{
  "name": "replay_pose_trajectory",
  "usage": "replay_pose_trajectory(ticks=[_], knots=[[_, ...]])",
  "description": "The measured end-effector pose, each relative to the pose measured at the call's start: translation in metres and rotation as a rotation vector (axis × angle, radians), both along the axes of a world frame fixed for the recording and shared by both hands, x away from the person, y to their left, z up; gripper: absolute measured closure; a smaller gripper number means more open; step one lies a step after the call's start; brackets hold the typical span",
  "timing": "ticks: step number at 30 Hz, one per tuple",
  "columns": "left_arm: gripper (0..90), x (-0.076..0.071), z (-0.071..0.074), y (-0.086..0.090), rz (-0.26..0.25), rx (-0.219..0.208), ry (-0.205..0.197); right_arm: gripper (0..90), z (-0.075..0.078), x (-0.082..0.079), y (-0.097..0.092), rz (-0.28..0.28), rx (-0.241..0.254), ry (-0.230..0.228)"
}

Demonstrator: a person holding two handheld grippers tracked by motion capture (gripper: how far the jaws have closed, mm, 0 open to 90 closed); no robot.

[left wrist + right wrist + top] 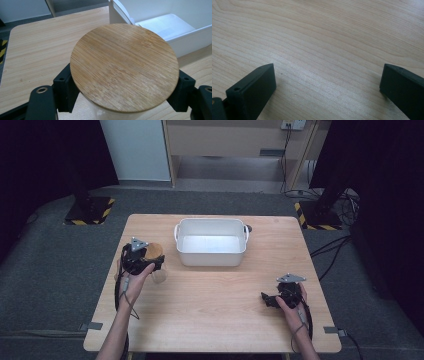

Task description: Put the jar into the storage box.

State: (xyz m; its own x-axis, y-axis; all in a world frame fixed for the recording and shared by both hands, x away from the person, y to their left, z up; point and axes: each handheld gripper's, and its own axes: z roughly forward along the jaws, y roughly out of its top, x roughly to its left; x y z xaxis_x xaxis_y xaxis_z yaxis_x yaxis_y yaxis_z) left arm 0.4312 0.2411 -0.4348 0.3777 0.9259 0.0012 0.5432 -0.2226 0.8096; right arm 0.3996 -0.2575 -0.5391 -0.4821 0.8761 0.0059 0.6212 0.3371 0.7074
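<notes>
A white jar with a round bamboo lid [124,67] sits between the jaws of my left gripper [122,90], which is shut on it just under the lid. In the high view that jar [156,254] is at the table's left, held in the left gripper [150,262] a short way left of the white tub [211,260]. My right gripper [267,299] rests low at the table's right front. Its two black jaws stand wide apart over bare wood, with nothing between the right gripper's [327,82] fingers.
The white rectangular tub [190,37] with side handles stands at the table's back middle and looks empty inside. The wooden table [210,305] has open surface between the two hands. Black stands with striped bases and cables sit on the floor beyond.
</notes>
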Motion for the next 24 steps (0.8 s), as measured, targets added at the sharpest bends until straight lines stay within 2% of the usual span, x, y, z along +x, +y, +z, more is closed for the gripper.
replay_pose_trajectory(ticks=[13,18,23,24], knots=[[24.5,-0.003,0.018,-0.004,-0.012,0.002,-0.01,0.7,0.0,0.0,0.0,0.0,0.0,0.0],[24.5,-0.007,0.029,-0.008,-0.048,-0.009,0.004,0.7,0.0,0.0,0.0,0.0,0.0,0.0],[24.5,-0.013,0.044,-0.015,-0.08,-0.002,-0.01,0.7,0.0,0.0,0.0,0.0,0.0,0.0],[24.5,-0.015,0.051,-0.019,-0.093,0.001,-0.017,0.7,0.0,0.0,0.0,0.0,0.0,0.0]])
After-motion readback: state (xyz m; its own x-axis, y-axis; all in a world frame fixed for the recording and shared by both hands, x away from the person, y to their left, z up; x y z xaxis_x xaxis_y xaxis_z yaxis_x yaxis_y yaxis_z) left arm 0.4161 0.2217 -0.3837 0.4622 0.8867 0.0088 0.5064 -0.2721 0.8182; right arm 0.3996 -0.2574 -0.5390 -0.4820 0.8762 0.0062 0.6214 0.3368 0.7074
